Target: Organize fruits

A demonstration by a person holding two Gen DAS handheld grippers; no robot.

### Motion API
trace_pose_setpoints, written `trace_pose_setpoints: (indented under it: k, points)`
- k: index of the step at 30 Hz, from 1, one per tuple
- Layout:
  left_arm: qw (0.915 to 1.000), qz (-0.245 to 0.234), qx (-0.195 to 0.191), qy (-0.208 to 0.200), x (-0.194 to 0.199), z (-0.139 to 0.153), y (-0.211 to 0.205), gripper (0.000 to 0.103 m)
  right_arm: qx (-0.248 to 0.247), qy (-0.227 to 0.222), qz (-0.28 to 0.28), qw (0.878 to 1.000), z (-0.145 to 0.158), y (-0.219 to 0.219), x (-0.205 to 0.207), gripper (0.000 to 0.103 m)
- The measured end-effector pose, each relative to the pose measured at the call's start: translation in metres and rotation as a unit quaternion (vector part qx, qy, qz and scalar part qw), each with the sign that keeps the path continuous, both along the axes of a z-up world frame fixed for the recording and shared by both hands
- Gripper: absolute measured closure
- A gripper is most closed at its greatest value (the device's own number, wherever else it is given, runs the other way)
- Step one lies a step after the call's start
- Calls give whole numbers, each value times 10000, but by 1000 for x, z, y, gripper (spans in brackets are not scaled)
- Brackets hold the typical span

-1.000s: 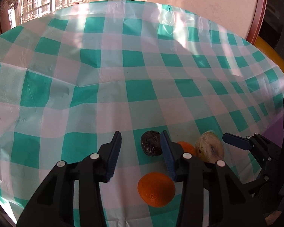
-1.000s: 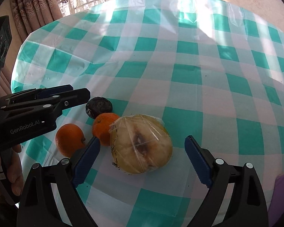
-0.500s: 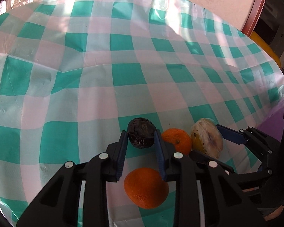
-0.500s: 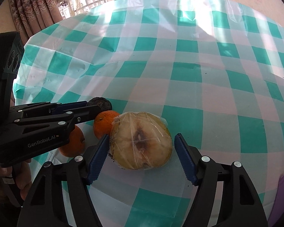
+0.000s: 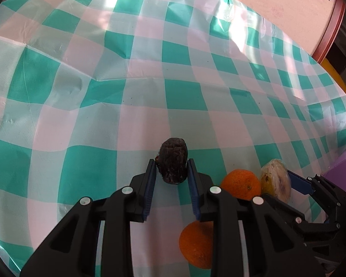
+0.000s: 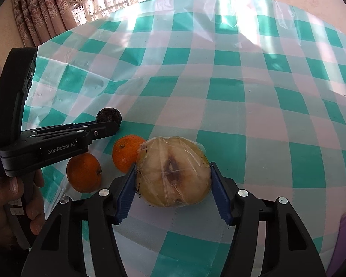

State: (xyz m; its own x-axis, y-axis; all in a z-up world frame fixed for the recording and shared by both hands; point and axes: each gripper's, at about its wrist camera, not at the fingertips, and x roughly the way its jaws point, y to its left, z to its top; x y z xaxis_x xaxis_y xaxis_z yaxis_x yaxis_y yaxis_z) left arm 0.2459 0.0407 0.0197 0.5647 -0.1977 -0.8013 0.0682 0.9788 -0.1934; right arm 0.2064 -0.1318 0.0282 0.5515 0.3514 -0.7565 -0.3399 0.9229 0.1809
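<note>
Left claw [image 5: 170, 173] clenched on dark fruit [image 5: 173, 162]. Right claw [image 6: 173, 184] closing around wrapped fruit half [image 6: 173, 173]; squeeze gently, clear orange [image 6: 126, 152] at ten o'clock.

Two oranges [image 6: 84, 172] [image 6: 126, 152] (one dark fruit [image 5: 173, 160], one wrapped half-fruit [image 6: 173, 172])

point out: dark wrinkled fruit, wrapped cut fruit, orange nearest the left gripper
dark wrinkled fruit [image 5: 173, 161], left wrist view, middle of its rough skin
wrapped cut fruit [image 6: 173, 173], right wrist view, cut face near the core
orange [image 5: 196, 245], left wrist view, visible peel
</note>
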Motion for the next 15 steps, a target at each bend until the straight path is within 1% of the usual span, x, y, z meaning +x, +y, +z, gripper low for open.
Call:
trace_pose_setpoints:
  k: [1, 3, 4, 5, 6, 10, 15]
  points:
    - [10000, 12, 22, -17, 0, 1, 0, 73, -25, -15, -38, 10000, 0, -1, 0, 44]
    - [10000, 18, 49, -68, -1, 2, 1, 58, -130, -68, -132, 9998, 1, -3, 1, 44]
    - [9999, 28, 71, -93, -1, 3, 1, 55, -180, -91, -169, 9997, 1, -4, 1, 44]
    - [9999, 56, 82, -113, -1, 4, 1, 49, -205, -103, -196, 9995, 1, -5, 2, 44]
    - [9998, 88, 102, -140, -2, 5, 2, 46, -202, -101, -216, 9995, 1, -6, 2, 44]
    - [9992, 218, 264, -196, -3, 8, 6, 44, -194, -100, -283, 9994, 1, -10, 4, 44]
    - [9986, 47, 465, -228, -1, 7, -3, 44, -302, -160, -401, 9986, 1, -11, 4, 44]
